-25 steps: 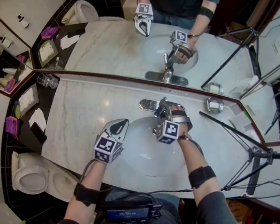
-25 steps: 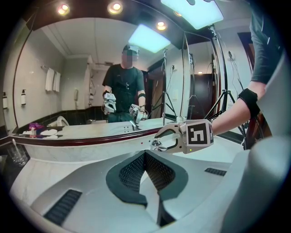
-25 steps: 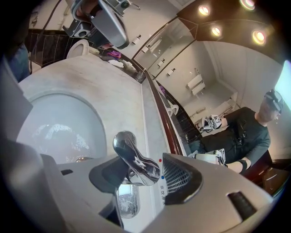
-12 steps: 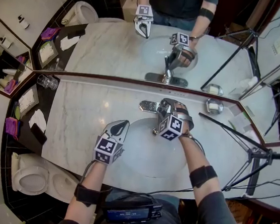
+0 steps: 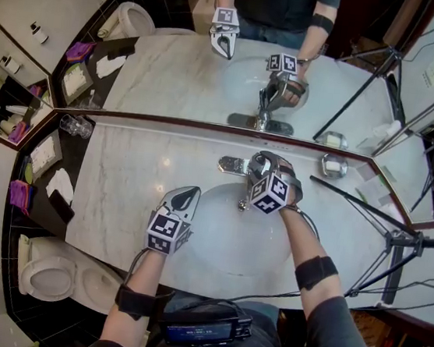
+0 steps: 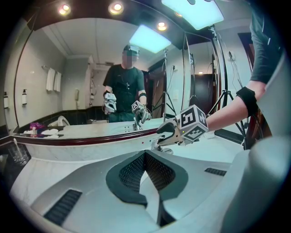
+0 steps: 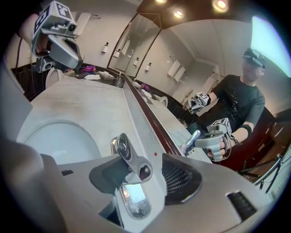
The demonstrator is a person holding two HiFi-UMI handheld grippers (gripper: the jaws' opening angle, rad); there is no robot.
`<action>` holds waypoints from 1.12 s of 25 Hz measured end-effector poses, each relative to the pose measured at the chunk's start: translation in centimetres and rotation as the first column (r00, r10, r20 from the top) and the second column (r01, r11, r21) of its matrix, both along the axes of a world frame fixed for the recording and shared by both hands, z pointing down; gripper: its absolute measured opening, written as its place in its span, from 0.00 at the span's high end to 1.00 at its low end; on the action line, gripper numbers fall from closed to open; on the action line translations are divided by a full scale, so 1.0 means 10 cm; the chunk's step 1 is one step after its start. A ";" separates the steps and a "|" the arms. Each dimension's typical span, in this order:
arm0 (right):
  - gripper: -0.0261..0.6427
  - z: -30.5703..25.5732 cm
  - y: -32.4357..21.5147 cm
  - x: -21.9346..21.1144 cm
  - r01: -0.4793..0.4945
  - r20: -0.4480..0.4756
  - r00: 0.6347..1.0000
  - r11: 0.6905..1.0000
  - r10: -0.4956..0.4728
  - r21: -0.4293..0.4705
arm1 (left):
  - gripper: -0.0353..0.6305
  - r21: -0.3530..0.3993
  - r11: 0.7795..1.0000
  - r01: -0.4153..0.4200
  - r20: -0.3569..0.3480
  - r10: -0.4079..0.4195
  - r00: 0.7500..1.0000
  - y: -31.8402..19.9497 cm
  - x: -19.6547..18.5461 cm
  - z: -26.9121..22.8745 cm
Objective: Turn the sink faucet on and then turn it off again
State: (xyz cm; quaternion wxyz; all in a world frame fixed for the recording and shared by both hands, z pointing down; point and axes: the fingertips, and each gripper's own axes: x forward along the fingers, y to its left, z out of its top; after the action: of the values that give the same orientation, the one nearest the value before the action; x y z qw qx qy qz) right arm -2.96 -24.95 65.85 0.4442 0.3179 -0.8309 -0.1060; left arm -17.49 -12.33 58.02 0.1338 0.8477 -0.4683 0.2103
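Faucet (image 7: pixel 132 162) polished chrome; countertop (image 5: pixel 121 188) glossy veined marble; basin (image 5: pixel 216 247) smooth, white, glazed.

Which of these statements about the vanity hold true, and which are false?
1. The left tool is shut and empty. True.
2. The faucet lever stands between the jaws of the right tool. True.
3. The left tool grips the faucet. False: it hangs over the marble counter, left of the basin.
4. The drinking glass stands in the basin. False: it stands at the counter's far left end.
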 end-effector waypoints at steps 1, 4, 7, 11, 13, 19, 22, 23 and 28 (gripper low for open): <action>0.58 0.00 -0.01 0.00 0.001 0.000 1.000 1.000 -0.001 -0.003 | 0.95 -0.001 1.000 0.001 -0.003 -0.001 1.000 0.00 0.00 0.00; 0.58 0.01 0.00 0.00 -0.006 0.005 1.000 1.000 0.006 -0.007 | 0.95 -0.003 1.000 0.002 -0.012 -0.002 1.000 0.01 0.00 0.00; 0.58 0.01 0.00 0.01 -0.013 0.000 1.000 1.000 0.013 -0.015 | 0.95 -0.001 1.000 0.005 -0.014 -0.005 1.000 0.01 0.00 -0.01; 0.57 0.03 0.02 0.03 -0.024 -0.019 1.000 0.999 0.024 -0.036 | 0.95 0.002 1.000 0.008 -0.010 -0.008 1.000 0.00 0.00 -0.03; 0.57 0.03 0.04 0.03 -0.028 -0.029 0.999 0.998 0.027 -0.049 | 0.95 0.007 1.000 0.011 -0.008 -0.011 1.000 -0.01 -0.01 -0.05; 0.57 0.01 0.24 0.09 -0.014 -0.042 0.999 0.997 0.011 -0.073 | 0.95 0.013 1.000 0.015 -0.029 -0.015 0.999 -0.04 0.00 -0.11; 0.57 -0.05 0.34 0.18 -0.040 -0.008 0.999 0.995 0.040 -0.092 | 0.95 0.013 1.000 0.021 -0.039 -0.020 0.999 -0.04 -0.01 -0.14; 0.58 -0.09 0.37 0.22 -0.058 0.012 0.998 0.994 0.059 -0.098 | 0.95 0.014 1.000 0.022 -0.041 -0.021 0.999 -0.04 -0.01 -0.15; 0.75 -0.34 0.48 0.53 -0.180 0.142 0.971 0.978 0.194 -0.105 | 0.95 0.020 1.000 0.023 -0.051 -0.022 0.998 -0.05 0.02 -0.19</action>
State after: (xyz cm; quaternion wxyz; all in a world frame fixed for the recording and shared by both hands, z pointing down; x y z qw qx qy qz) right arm 2.38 -20.19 62.43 0.4019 0.3812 -0.8325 -0.0011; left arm -17.33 -12.82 56.14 0.1392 0.8486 -0.4767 0.1823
